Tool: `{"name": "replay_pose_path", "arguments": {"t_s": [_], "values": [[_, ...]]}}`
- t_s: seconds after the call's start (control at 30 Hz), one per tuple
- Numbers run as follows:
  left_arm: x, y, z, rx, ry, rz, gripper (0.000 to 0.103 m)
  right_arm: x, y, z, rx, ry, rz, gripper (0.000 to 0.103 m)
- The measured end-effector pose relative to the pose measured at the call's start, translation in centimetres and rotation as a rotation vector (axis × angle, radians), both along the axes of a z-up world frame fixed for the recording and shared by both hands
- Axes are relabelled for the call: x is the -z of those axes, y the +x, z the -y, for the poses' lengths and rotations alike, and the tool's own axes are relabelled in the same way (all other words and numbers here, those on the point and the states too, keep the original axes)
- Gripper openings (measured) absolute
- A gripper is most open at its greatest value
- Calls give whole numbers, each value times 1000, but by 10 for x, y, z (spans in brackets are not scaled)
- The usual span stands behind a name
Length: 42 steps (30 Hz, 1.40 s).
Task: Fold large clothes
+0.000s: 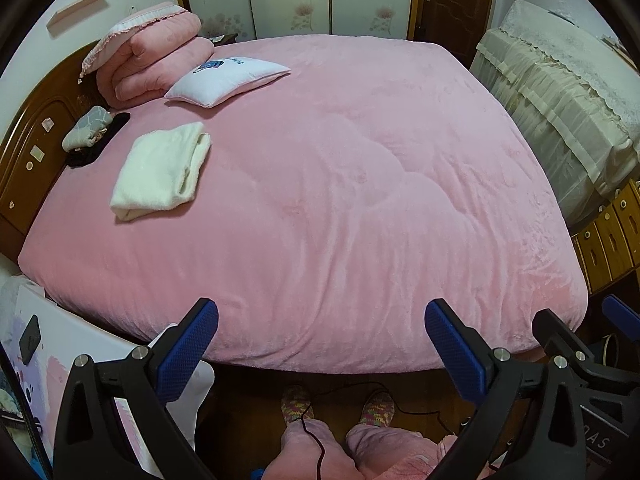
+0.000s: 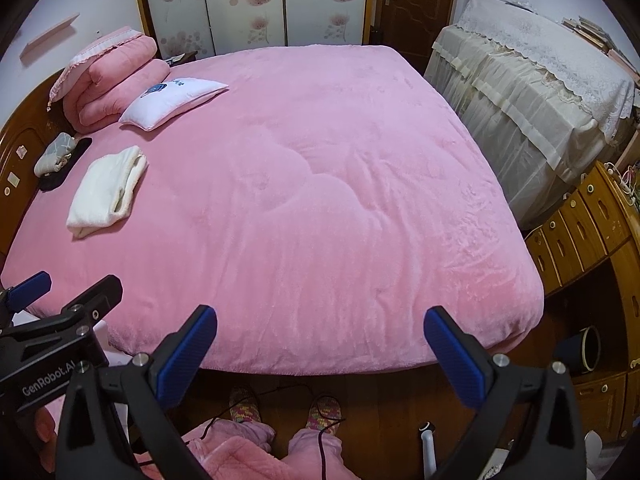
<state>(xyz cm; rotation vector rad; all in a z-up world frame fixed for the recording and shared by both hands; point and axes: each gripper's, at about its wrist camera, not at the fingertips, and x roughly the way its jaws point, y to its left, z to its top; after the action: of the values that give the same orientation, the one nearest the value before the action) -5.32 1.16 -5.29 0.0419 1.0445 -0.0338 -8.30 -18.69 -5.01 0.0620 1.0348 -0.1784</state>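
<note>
A folded cream-white garment (image 1: 160, 170) (image 2: 106, 192) lies on the pink bed cover (image 1: 340, 200) (image 2: 320, 200), near the headboard at the left. My left gripper (image 1: 322, 344) hangs open over the foot edge of the bed, nothing between its blue pads. My right gripper (image 2: 320, 346) is open just as wide beside it, also holding nothing. Both point down at the bed's near edge, far from the white garment. In the right wrist view the left gripper (image 2: 52, 304) shows at the lower left. A smaller grey and black bundle of cloth (image 1: 90, 136) (image 2: 56, 158) sits by the headboard.
A folded pink quilt (image 1: 148, 64) and a white cushion (image 1: 226, 80) lie at the head of the bed. A cloth-draped cabinet (image 1: 560, 96) and wooden drawers (image 2: 580, 224) stand to the right. The person's slippered feet (image 1: 336, 404) and a black cable are on the floor below.
</note>
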Motion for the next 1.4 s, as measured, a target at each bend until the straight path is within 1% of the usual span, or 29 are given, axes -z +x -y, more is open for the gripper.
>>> {"name": "replay_pose_path", "arguments": {"t_s": [0.57, 0.73, 1.03, 1.23, 1.4], "values": [[-1, 2, 2, 1, 32, 9, 102, 0, 4, 1, 2, 3, 5, 103], [-3, 3, 1, -3, 39, 14, 102, 3, 6, -5, -2, -1, 6, 103], [-2, 8, -1, 8, 37, 2, 102, 4, 6, -5, 11, 2, -5, 103], [1, 13, 3, 17, 80, -10, 102, 6, 8, -3, 15, 4, -17, 103], [3, 18, 1, 22, 76, -21, 102, 7, 10, -3, 18, 3, -28, 103]]}}
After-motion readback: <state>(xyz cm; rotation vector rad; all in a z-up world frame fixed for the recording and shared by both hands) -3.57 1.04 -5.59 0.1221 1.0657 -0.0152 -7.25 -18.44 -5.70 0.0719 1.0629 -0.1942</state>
